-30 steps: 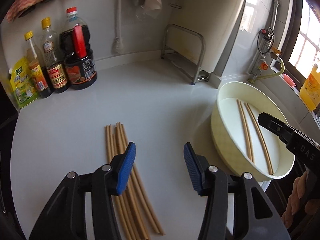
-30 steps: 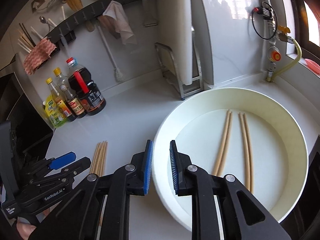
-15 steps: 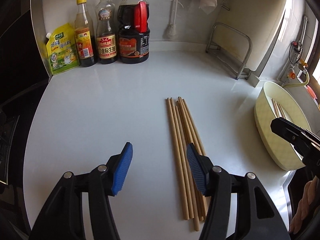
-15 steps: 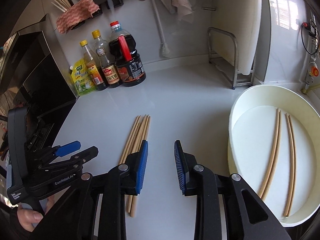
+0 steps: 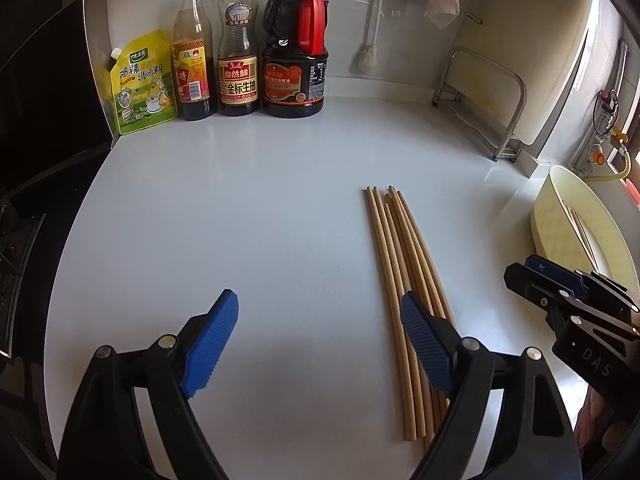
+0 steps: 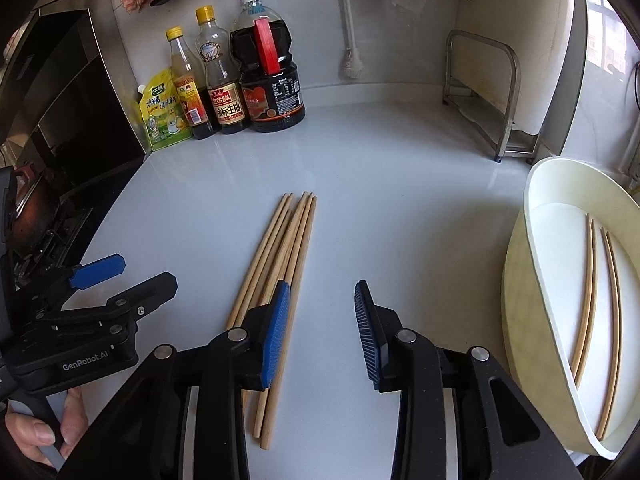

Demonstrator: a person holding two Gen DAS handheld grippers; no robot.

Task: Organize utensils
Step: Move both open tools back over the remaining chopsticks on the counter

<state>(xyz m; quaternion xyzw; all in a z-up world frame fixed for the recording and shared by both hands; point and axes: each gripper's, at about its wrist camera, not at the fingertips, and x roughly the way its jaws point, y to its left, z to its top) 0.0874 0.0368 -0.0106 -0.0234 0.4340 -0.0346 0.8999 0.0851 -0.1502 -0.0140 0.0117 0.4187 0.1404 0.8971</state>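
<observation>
Several wooden chopsticks (image 5: 402, 264) lie side by side on the white counter; they also show in the right wrist view (image 6: 280, 256). A cream round basin (image 6: 520, 248) at the right holds several chopsticks (image 6: 600, 300); its rim shows in the left wrist view (image 5: 548, 216). My left gripper (image 5: 320, 328) is open and empty, left of the bundle, its right finger over the chopsticks' near ends. My right gripper (image 6: 322, 316) is open and empty, just right of the bundle, its left finger over it.
Three sauce bottles (image 5: 294, 44) and a yellow seasoning pouch (image 5: 142, 84) stand at the back left. A metal rack with a cutting board (image 5: 500, 92) stands at the back right. A black stove area (image 6: 60, 128) borders the counter's left edge.
Both grippers swung left, away from the basin and toward the chopstick bundle. The right gripper's jaws opened wider. The left gripper now sits left of the bundle.
</observation>
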